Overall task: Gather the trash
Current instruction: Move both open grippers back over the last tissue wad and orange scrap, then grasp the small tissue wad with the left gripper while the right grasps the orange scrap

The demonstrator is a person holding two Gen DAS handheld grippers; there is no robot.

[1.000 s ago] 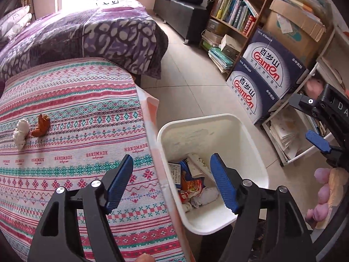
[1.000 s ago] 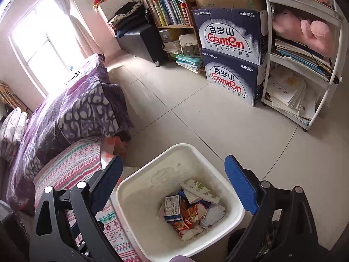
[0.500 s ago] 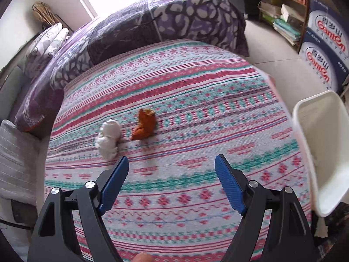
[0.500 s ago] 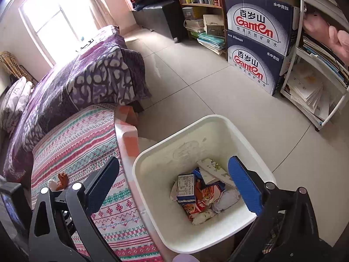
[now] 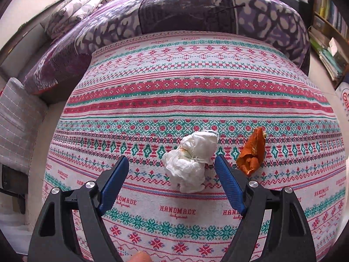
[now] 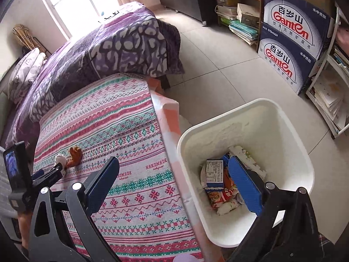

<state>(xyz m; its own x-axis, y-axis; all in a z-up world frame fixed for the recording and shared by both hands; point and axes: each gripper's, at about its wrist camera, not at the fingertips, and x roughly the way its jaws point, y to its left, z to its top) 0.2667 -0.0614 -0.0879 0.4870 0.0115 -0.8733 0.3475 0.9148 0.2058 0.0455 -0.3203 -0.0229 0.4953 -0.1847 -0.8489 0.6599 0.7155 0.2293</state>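
A second ago my left tool (image 5: 171,166) looked down into the white plastic bin; half a second ago it had swung over the patterned red-and-teal woven cloth on the table (image 5: 196,87), and now it has closed in on the crumpled white tissue wad (image 5: 192,161). In the left wrist view the wad sits at lower centre of the frame, between the two blue pads, nearer the right one. The jaws are spread wide and hold nothing; I see no contact yet. Just right of the wad, apart from it, lies the curled orange peel scrap (image 5: 252,152).

My right tool (image 6: 174,181) has shifted its view leftward, so that the table now fills the left half of the frame. It is also wide open and empty, hanging over the table edge and the white plastic bin (image 6: 290,135), which stands on the floor at lower right of that frame with wrappers and a small carton already inside.

I judge this to be the approach to the next pickup: tissue first, peel after, both bound for the bin.
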